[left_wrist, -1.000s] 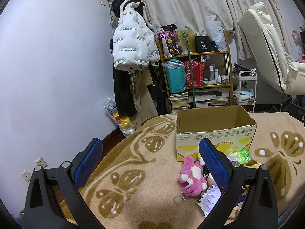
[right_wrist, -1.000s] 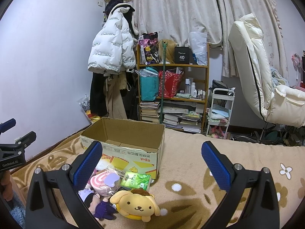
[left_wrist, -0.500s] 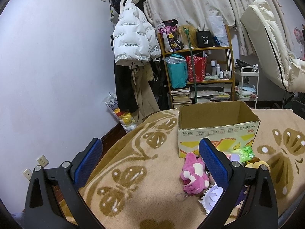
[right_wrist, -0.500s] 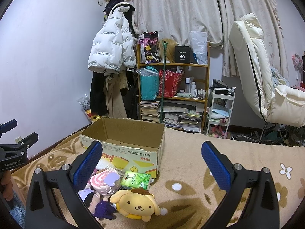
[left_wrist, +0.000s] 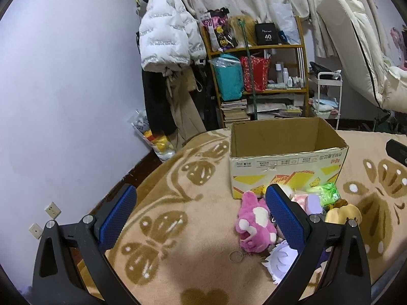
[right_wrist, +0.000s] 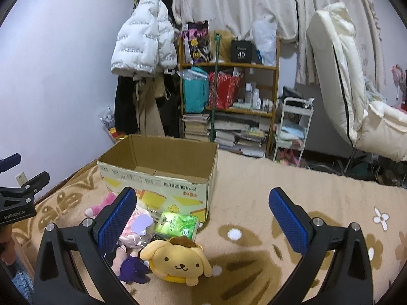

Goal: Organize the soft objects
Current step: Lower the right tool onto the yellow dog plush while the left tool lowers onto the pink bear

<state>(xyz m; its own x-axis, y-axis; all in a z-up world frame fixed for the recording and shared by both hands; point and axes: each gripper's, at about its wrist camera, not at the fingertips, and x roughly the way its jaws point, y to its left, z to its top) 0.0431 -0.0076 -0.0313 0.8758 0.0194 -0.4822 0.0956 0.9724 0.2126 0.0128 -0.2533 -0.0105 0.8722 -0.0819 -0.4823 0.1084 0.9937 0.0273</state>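
An open cardboard box (left_wrist: 287,162) (right_wrist: 162,178) stands on the beige patterned blanket (left_wrist: 178,218). Soft toys lie in a pile in front of it: a pink plush (left_wrist: 253,225), a yellow dog plush (right_wrist: 176,260) (left_wrist: 343,212), a pink-and-lilac plush in a clear wrap (right_wrist: 137,228), a dark purple doll (right_wrist: 133,269) and a green tissue pack (right_wrist: 178,225) (left_wrist: 324,193). My left gripper (left_wrist: 201,218) hovers open left of the pile, its right finger over the toys. My right gripper (right_wrist: 203,221) hangs open above the yellow dog, holding nothing.
Beyond the blanket's far edge stand a cluttered wooden shelf (right_wrist: 229,96), hanging coats (right_wrist: 145,48), a white trolley (right_wrist: 292,127) and a cream recliner (right_wrist: 351,89). The left gripper's body (right_wrist: 17,198) shows at the left edge of the right wrist view. A key ring (left_wrist: 235,256) lies beside the pink plush.
The left gripper has drifted slightly forward and tilted, so the box and toys sit a little lower and larger in its view. The right gripper has barely moved. Both stayed open.
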